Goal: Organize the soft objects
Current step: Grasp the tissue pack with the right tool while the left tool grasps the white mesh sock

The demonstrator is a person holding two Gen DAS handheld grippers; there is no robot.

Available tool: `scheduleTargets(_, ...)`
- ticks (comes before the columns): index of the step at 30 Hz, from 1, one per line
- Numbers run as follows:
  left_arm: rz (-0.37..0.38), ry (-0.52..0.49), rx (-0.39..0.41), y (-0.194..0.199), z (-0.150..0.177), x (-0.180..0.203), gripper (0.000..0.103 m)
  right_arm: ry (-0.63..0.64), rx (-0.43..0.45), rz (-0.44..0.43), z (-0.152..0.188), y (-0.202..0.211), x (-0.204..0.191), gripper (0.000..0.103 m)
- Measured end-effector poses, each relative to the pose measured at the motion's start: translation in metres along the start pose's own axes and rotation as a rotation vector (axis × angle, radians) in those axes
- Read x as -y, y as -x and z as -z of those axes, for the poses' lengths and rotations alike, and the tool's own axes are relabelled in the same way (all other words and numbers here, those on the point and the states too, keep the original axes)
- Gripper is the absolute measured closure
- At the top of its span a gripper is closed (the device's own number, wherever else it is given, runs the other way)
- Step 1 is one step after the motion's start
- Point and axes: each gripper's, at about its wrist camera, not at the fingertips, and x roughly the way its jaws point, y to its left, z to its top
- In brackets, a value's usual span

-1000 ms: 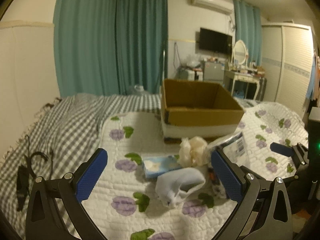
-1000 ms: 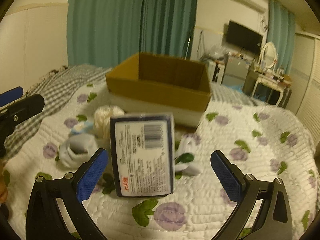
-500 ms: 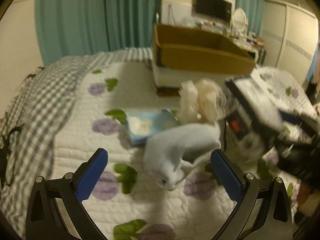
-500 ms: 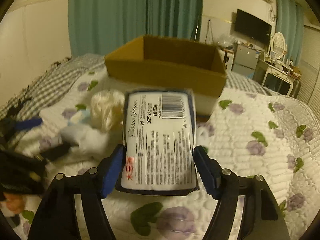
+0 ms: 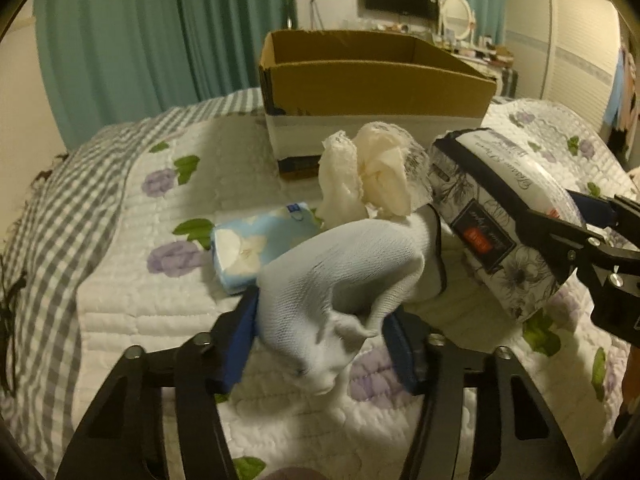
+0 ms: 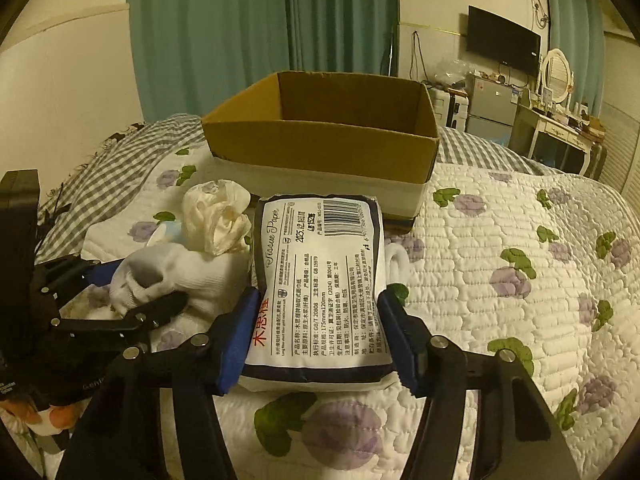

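My left gripper point(image 5: 320, 344) is shut on a pale blue-white sock point(image 5: 340, 276) on the quilt; it also shows in the right wrist view point(image 6: 160, 276). My right gripper point(image 6: 320, 344) is shut on a tissue paper pack point(image 6: 320, 292), which shows at the right of the left wrist view point(image 5: 496, 220). A crumpled cream cloth point(image 5: 372, 176) lies behind the sock, and a small light blue tissue packet point(image 5: 256, 248) lies to its left. An open cardboard box point(image 6: 320, 136) stands behind them on the bed.
The quilt point(image 6: 520, 260) with purple flowers spreads to the right, a grey checked blanket point(image 5: 60, 216) to the left. Teal curtains point(image 6: 260, 32) hang behind the bed. A dresser with a mirror point(image 6: 556, 76) and a wall TV point(image 6: 504, 46) stand at the far right.
Both grippers moved forward and closed: the left one from open onto the sock, the right one onto the tissue pack, which now sits firmly between its pads.
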Motion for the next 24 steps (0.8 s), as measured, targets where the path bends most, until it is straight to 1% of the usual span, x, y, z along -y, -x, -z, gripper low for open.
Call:
scheduleTargets(3, -0.023, -0.022, 0.023, 0.013, 0.002, 0.002, 0.051, -0.010, 0.012, -0.005, 0.003, 0.009, 0.001, 0.049)
scheduleTargets(6, -0.031, -0.031, 0.047, 0.030, 0.002, 0.003, 0.051, -0.007, 0.037, 0.011, 0.006, 0.026, 0.000, 0.050)
scheduleTargets(9, -0.024, -0.012, 0.071, 0.049, 0.001, 0.001, 0.051, -0.022, 0.069, 0.010, 0.007, 0.044, 0.000, 0.051)
scheduleTargets(12, -0.035, -0.004, 0.103, 0.069, -0.006, -0.001, 0.051, -0.038, 0.106, 0.004, 0.003, 0.063, 0.002, 0.051)
scheduleTargets(16, -0.033, 0.009, 0.163, 0.095, -0.027, -0.005, 0.051, -0.054, 0.159, -0.008, -0.011, 0.086, 0.006, 0.051)
scheduleTargets(19, -0.023, 0.011, 0.216, 0.111, -0.050, -0.008, 0.051, -0.053, 0.202, -0.014, -0.029, 0.101, 0.009, 0.051)
scheduleTargets(22, -0.038, -0.001, 0.257, 0.117, -0.071, -0.008, 0.051, -0.028, 0.239, -0.004, -0.050, 0.111, 0.011, 0.051)
scheduleTargets(24, -0.035, -0.001, 0.275, 0.116, -0.088, -0.009, 0.051, -0.014, 0.261, 0.000, -0.067, 0.112, 0.012, 0.051)
